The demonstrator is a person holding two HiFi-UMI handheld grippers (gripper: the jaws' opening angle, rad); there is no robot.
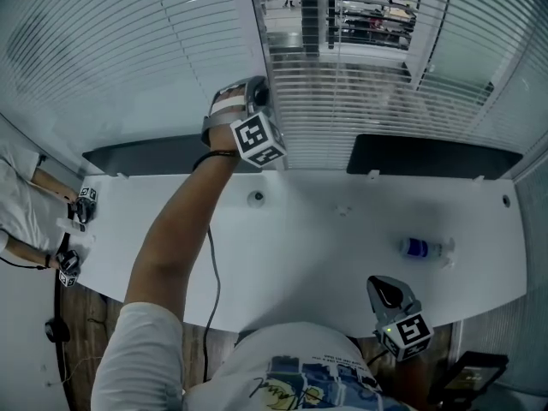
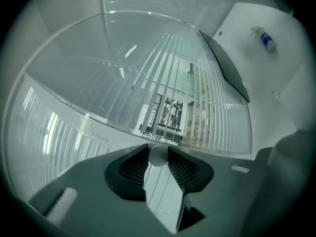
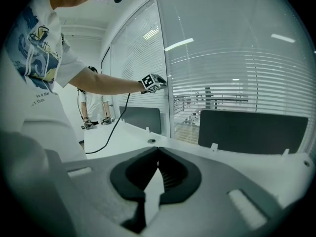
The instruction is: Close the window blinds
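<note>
You stand at a white tabletop [image 1: 325, 229] with your left arm stretched across it to the window blinds [image 1: 360, 101], which hang behind the far edge of the tabletop and cover the glass from side to side. Your left claw [image 2: 158, 151] is at the blinds beside the upright window frame [image 1: 253, 24], and it is closed on a small white knob [image 2: 158, 158]: the rounded piece sits between the tips of the two dark pads [image 2: 185, 169], both of which touch it. Whether the knob belongs to a wand or to a cord cannot be made out. In the section straight ahead the slats stand open enough that a lit space beyond shows between them; the section to the left looks paler and lets less through. Your right claw [image 3: 157, 149] is held low near your body at the near edge of the tabletop, well apart from the blinds, its jaws together at the tips with nothing between them. A small bottle [image 1: 421, 248] with a blue end lies on its side on the right part of the tabletop, and a round grommet [image 1: 255, 198] sits near the middle. Two dark panels [image 1: 432, 154] stand along the far edge, one on each side of the window frame. A second person [image 3: 94, 107] stands off to your left, a claw in each hand.
</note>
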